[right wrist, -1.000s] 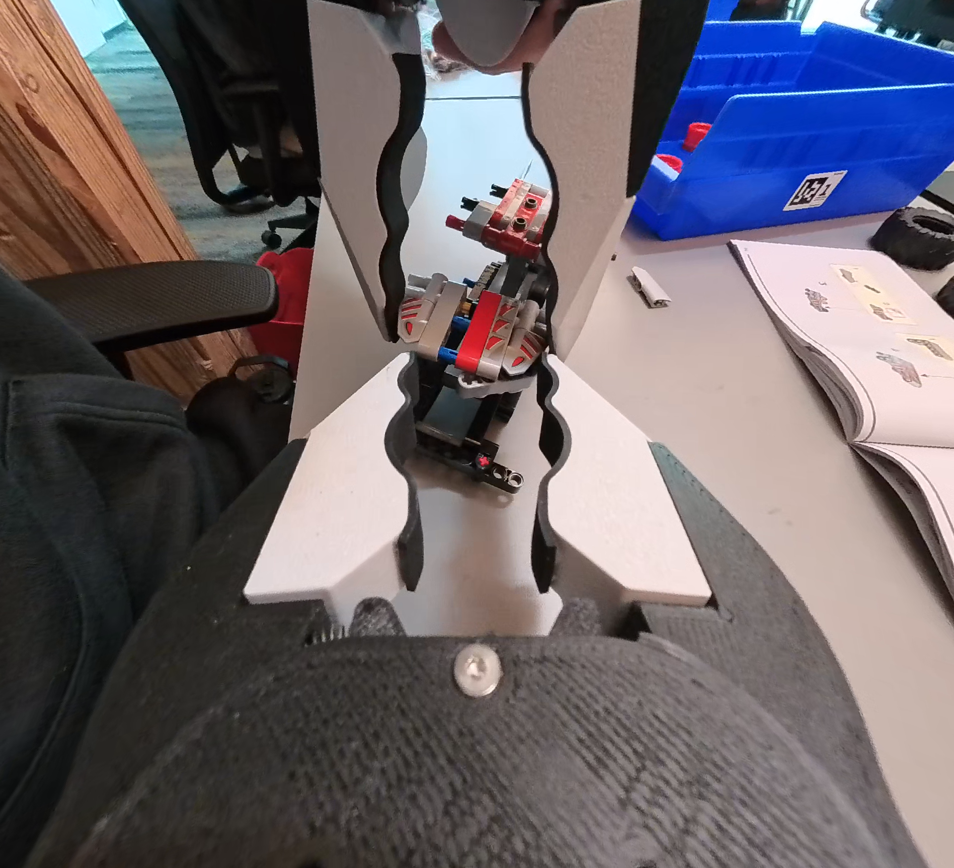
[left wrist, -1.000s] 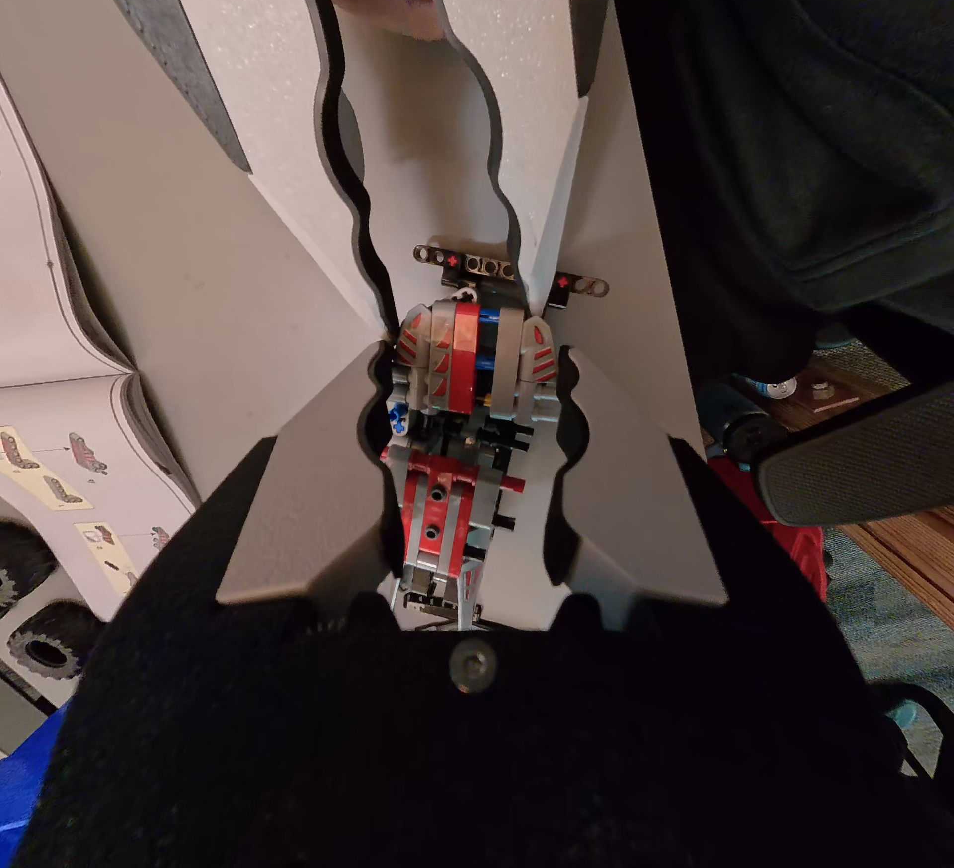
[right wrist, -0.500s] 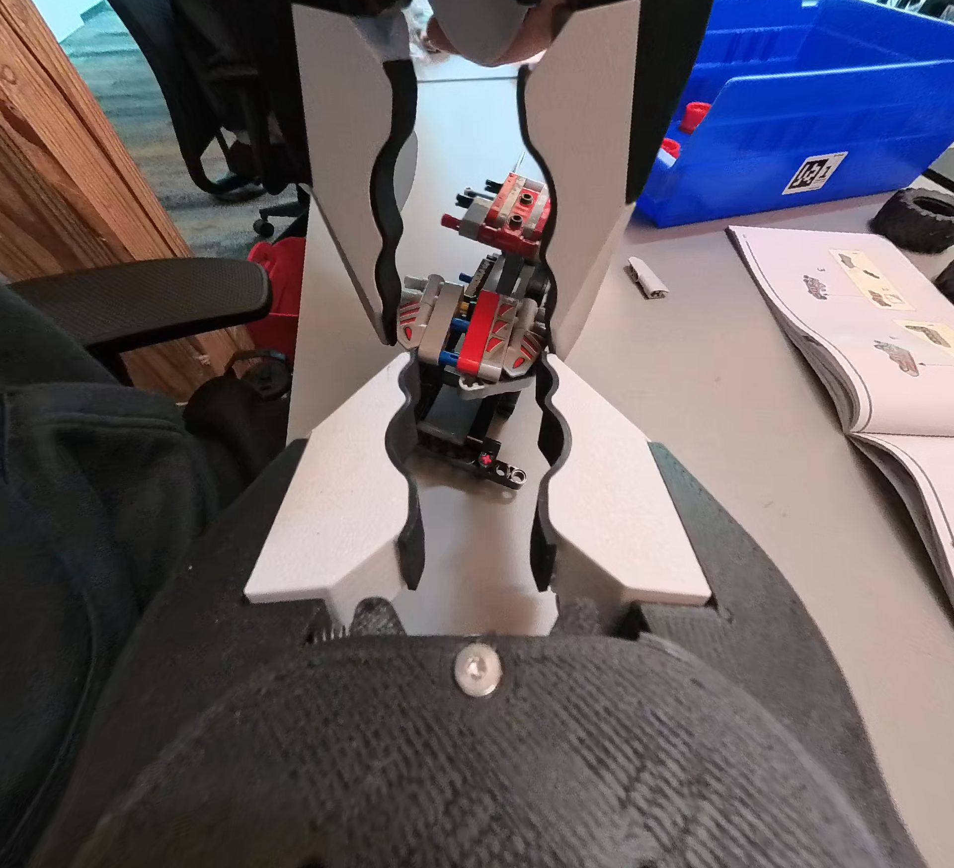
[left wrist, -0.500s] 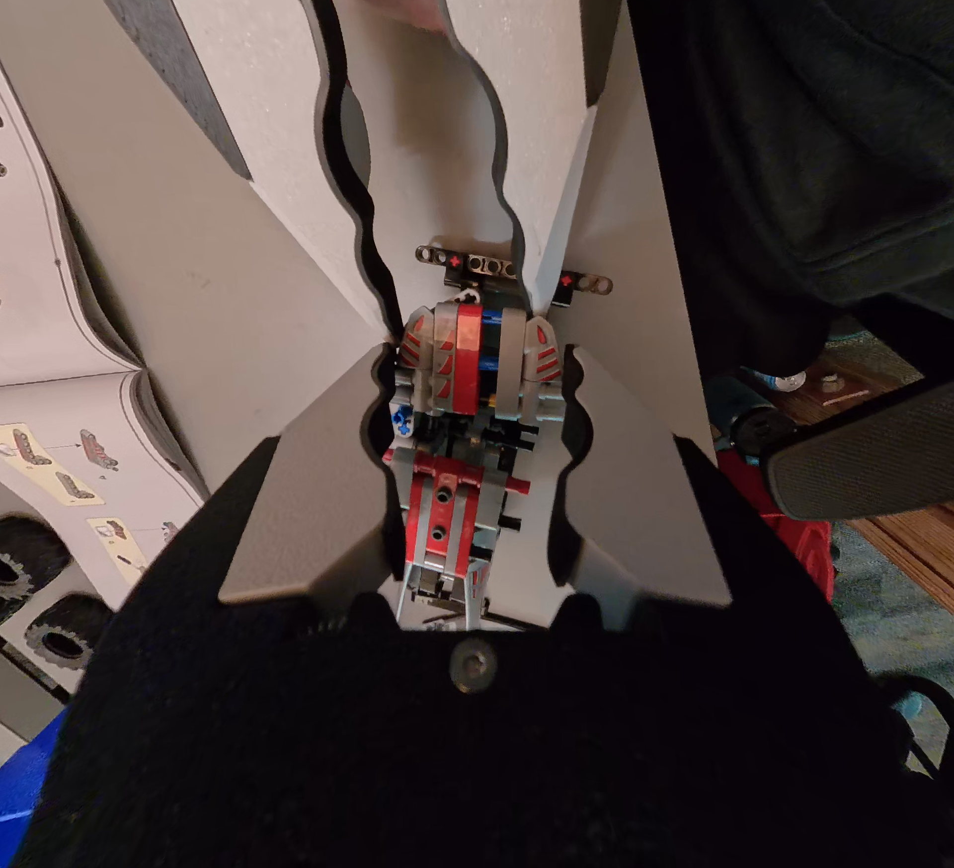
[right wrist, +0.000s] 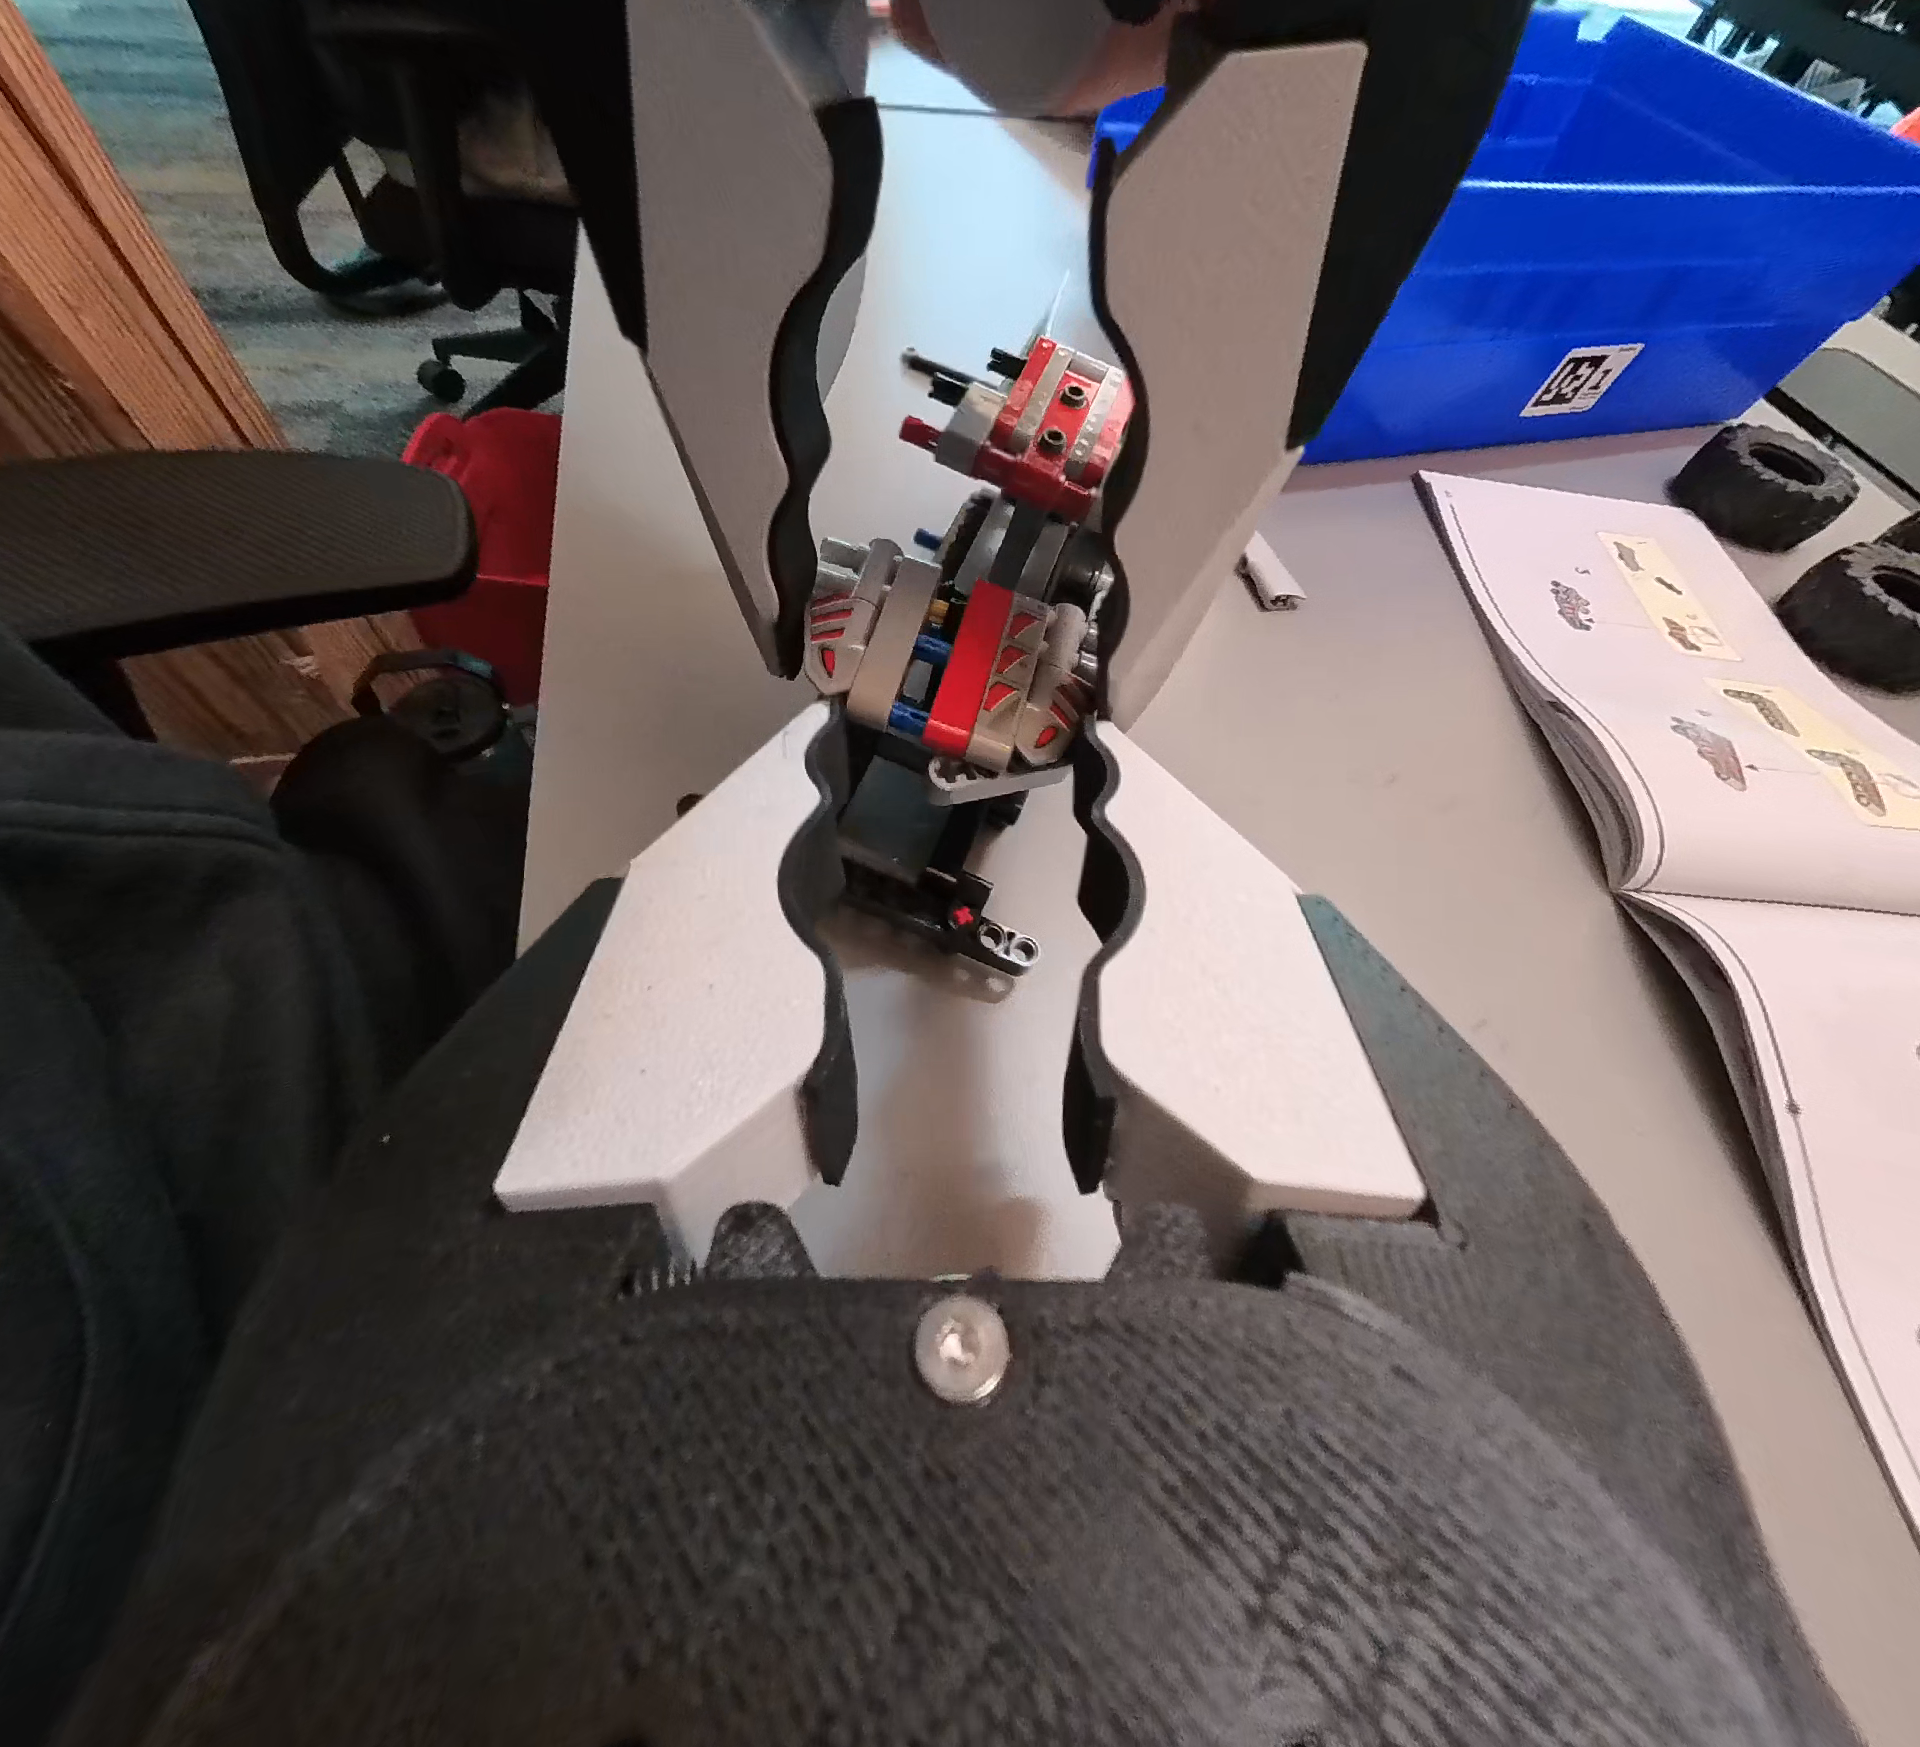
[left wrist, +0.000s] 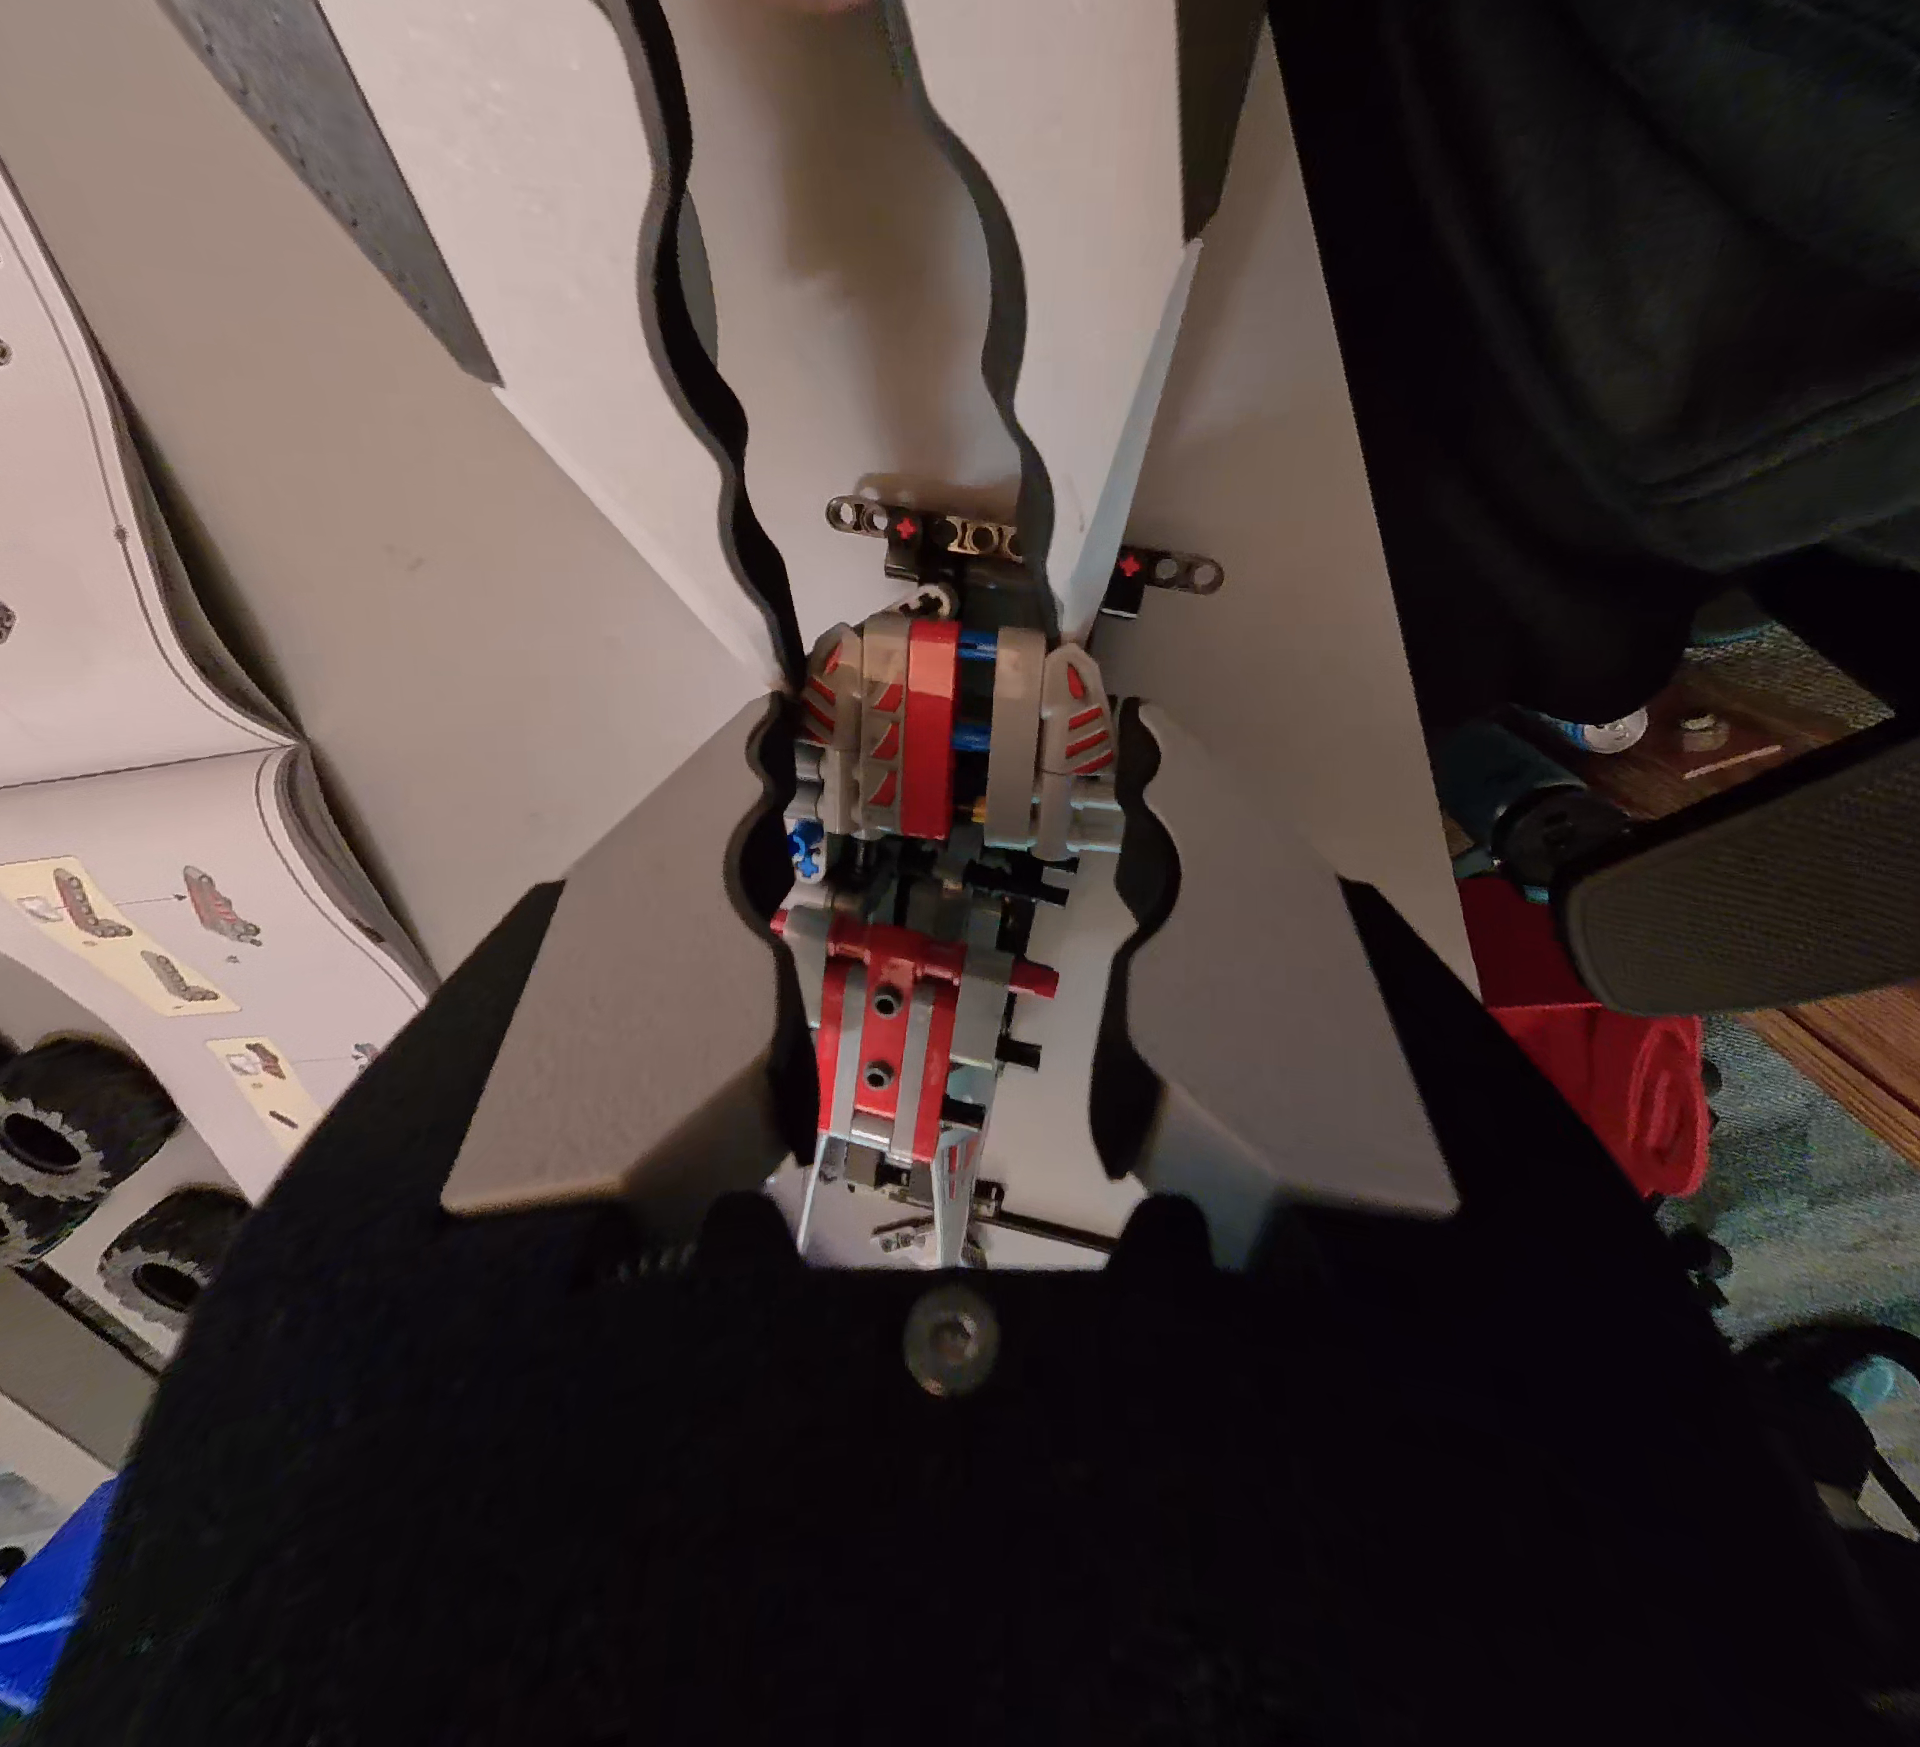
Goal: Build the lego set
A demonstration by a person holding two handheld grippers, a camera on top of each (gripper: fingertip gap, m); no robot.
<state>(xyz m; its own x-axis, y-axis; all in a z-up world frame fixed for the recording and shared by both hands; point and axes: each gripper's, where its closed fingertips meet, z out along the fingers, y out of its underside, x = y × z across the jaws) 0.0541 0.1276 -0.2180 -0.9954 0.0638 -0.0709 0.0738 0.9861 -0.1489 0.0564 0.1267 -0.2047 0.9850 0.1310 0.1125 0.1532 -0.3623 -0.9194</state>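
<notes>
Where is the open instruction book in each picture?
Left wrist view: the instruction book lies at the left edge, with black tyres below it.
Right wrist view: the instruction book lies at the right edge, with the tyres above it.
Shared landmark: the red and grey lego model, mid-picture between both hand-held grippers.

Desk surroundings, seen from both wrist views

A blue bin (right wrist: 1621, 243) with a square black-and-white tag stands at the far right of the grey table (right wrist: 1382, 762). A black chair armrest (right wrist: 229, 544) juts in at the left beside wood panelling (right wrist: 94, 347), a red bag (right wrist: 488, 534) lying behind it on the carpet.
</notes>
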